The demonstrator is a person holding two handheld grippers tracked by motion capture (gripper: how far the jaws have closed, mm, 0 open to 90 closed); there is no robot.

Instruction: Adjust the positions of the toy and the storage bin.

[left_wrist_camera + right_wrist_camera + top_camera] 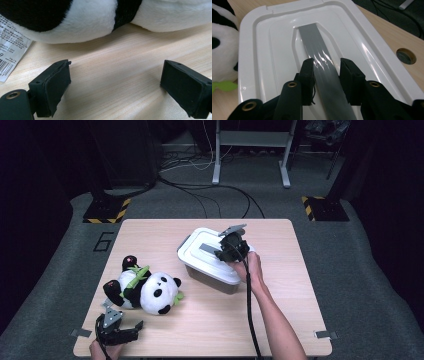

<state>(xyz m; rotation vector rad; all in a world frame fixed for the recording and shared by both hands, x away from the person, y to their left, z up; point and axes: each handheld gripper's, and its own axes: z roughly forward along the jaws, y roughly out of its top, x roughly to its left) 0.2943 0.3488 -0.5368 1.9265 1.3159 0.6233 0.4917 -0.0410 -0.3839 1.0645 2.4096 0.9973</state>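
Lid [274, 47] of the white box [212, 270] is the business now, right of centre on the table [280, 320]. The grey handle [317, 47] along its middle is straddled by the right gripper [327, 65], jaws nearly pressed to the strap's edges; whether the pads actually bite cannot be told. This is judged the gripping step. A firm pinch is called for next, then a straight lift. At the near left edge the left gripper [115, 80] is held spread and empty, just short of the panda [142, 287].
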